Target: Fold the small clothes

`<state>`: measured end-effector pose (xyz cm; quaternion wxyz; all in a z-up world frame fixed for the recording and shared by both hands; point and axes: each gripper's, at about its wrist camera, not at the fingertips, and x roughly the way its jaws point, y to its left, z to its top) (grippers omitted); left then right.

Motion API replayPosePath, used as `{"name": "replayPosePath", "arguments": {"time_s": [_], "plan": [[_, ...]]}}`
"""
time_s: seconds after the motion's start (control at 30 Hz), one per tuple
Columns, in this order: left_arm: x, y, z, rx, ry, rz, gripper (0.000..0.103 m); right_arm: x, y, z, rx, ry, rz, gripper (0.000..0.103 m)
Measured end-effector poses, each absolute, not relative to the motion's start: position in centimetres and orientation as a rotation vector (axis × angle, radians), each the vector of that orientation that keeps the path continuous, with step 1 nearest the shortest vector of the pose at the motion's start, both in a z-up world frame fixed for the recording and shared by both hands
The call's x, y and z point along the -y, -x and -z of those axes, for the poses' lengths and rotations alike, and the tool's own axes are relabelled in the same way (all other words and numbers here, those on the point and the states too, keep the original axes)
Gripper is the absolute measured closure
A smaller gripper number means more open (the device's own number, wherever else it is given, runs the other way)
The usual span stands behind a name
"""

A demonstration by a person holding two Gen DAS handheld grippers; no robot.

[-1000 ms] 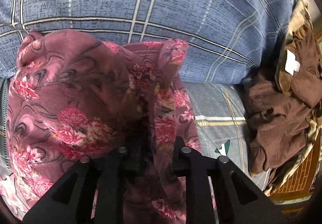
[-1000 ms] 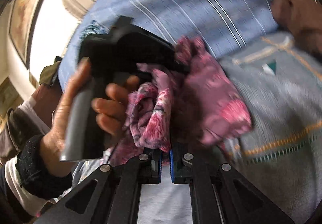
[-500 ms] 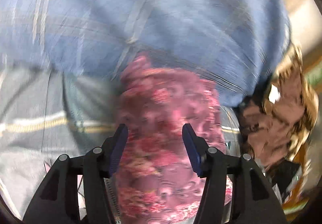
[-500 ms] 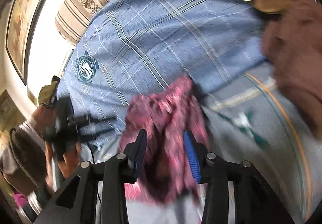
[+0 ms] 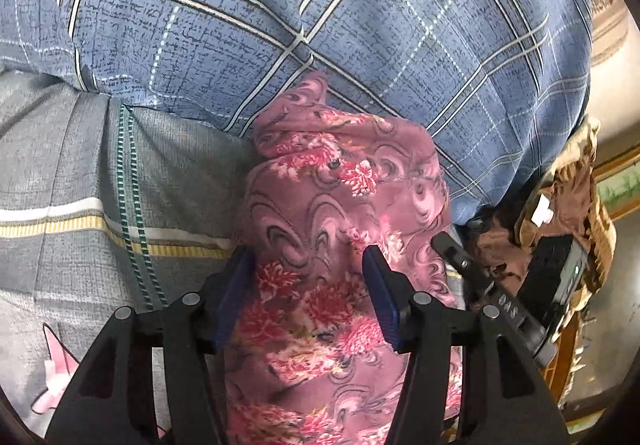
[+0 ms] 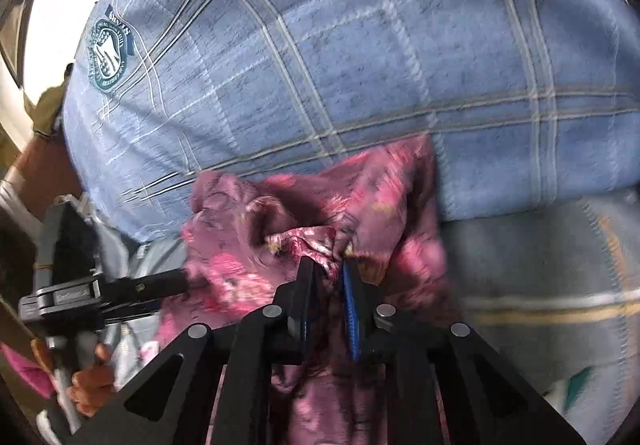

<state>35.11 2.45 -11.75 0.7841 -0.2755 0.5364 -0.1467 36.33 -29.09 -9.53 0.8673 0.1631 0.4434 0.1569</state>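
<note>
A pink floral garment lies crumpled on the grey bed sheet, against a blue plaid pillow. My left gripper stands open over it, its blue pads apart on either side of the cloth and not pressing it. In the right wrist view the garment is bunched, and my right gripper has its jaws closing, with a gathered fold pinched between the tips. The left gripper reaches in from the left there, held by a hand. The right gripper's body shows at the right of the left wrist view.
The big blue plaid pillow fills the back of both views. A heap of brown clothes with a white tag lies at the right edge of the bed. The striped grey sheet spreads to the right of the garment.
The left gripper has let go of the garment and opened. The garment dropped onto the bed by the pillow. The right gripper opened, shifted across, and now pinches a new fold.
</note>
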Motion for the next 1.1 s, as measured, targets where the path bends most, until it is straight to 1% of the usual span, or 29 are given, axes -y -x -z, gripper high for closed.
{"name": "replayPosePath", "arguments": {"time_s": [0.03, 0.1, 0.13, 0.17, 0.2, 0.23, 0.33, 0.37, 0.4, 0.43, 0.5, 0.57, 0.67, 0.77, 0.87, 0.97, 1.0, 1.03, 1.1], "plan": [[-2.5, -35.2, 11.7, -1.156, 0.593, 0.322, 0.048, 29.4, -36.4, 9.3, -0.928, -0.346, -0.309, 0.079], [-3.3, -35.2, 11.5, -1.144, 0.610, 0.333, 0.048, 30.1, -35.2, 7.8, -0.831, -0.352, -0.264, 0.076], [-3.9, -35.3, 11.4, -1.138, 0.620, 0.332, 0.048, 30.1, -35.0, 7.4, -0.802, -0.362, -0.279, 0.066], [-4.1, -35.6, 11.6, -1.138, 0.636, 0.328, 0.048, 29.8, -34.7, 6.8, -0.759, -0.384, -0.328, 0.060], [-4.3, -35.9, 11.8, -1.146, 0.646, 0.324, 0.048, 29.5, -35.0, 6.8, -0.753, -0.384, -0.364, 0.046], [-4.3, -36.2, 12.2, -1.161, 0.656, 0.320, 0.048, 28.5, -35.4, 6.9, -0.772, -0.360, -0.404, 0.039], [-4.2, -36.5, 12.5, -1.172, 0.656, 0.300, 0.048, 25.7, -37.0, 8.6, -0.871, -0.228, -0.361, 0.041], [-4.1, -36.4, 12.4, -1.168, 0.656, 0.304, 0.048, 25.1, -37.5, 9.6, -0.909, -0.218, -0.360, 0.044], [-3.1, -36.2, 12.2, -1.160, 0.660, 0.315, 0.048, 24.7, -37.6, 9.9, -0.920, -0.217, -0.373, 0.073], [-3.0, -36.0, 11.7, -1.147, 0.666, 0.334, 0.048, 24.6, -37.7, 9.9, -0.924, -0.220, -0.416, 0.093], [-2.9, -35.7, 10.6, -1.120, 0.636, 0.342, 0.048, 25.1, -37.4, 8.0, -0.839, -0.223, -0.443, 0.094], [-2.3, -36.1, 10.4, -1.108, 0.599, 0.332, 0.048, 26.3, -37.7, 7.0, -0.799, -0.248, -0.433, 0.094], [-1.0, -37.0, 11.8, -1.144, 0.559, 0.280, 0.048, 27.1, -39.6, 8.4, -0.845, -0.227, -0.373, 0.093], [0.6, -37.6, 13.8, -1.206, 0.486, 0.229, 0.048, 27.0, -41.8, 11.5, -0.948, -0.200, -0.321, 0.091], [0.5, -36.9, 13.5, -1.208, 0.511, 0.239, 0.048, 28.0, -41.0, 11.0, -0.938, -0.276, -0.346, 0.081], [-0.7, -34.0, 11.7, -1.172, 0.508, 0.290, 0.048, 31.0, -38.0, 9.2, -0.934, -0.378, -0.441, 0.077], [-1.1, -33.0, 11.4, -1.157, 0.510, 0.304, 0.048, 31.5, -36.9, 8.9, -0.932, -0.403, -0.471, 0.073], [-1.4, -31.9, 11.1, -1.150, 0.514, 0.316, 0.048, 32.0, -35.3, 8.7, -0.928, -0.428, -0.509, 0.065], [-1.5, -29.6, 11.1, -1.143, 0.522, 0.342, 0.048, 32.1, -33.4, 9.2, -0.944, -0.446, -0.537, 0.054]]}}
